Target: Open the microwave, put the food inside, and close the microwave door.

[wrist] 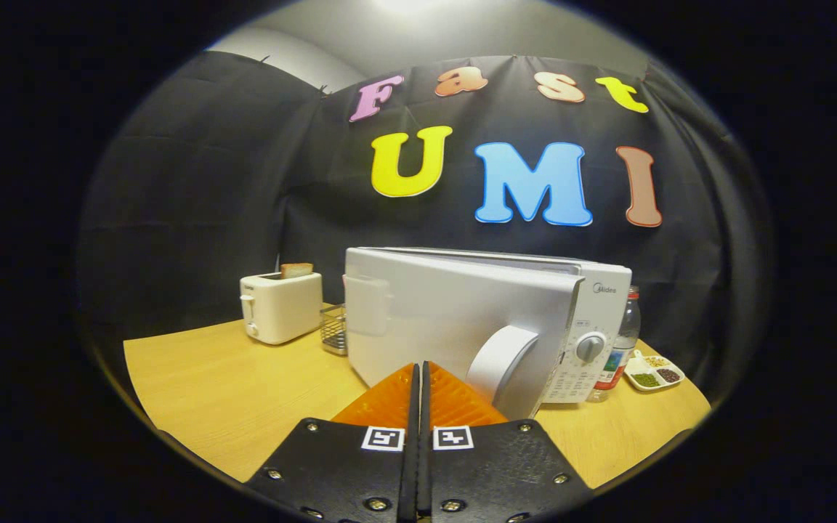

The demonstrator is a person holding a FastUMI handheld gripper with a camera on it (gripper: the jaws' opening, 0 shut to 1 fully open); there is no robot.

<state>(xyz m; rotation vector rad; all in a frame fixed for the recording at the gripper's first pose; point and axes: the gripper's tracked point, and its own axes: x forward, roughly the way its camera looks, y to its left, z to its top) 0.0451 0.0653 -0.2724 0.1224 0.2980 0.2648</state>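
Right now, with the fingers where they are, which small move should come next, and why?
Probably push the door further shut. It stands partly open, swung toward the gripper, whose fingers are pressed together with nothing between them, their tips at the door's lower edge beside the handle.

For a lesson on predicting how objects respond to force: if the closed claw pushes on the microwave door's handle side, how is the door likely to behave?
The microwave door stands partly ajar, so it would probably swing on its hinge rather than flex; the panel looks rigid. The claw, fingers together, sits just before it. The curved handle looks smooth, so a push may slip off. The boxy body probably stays put.
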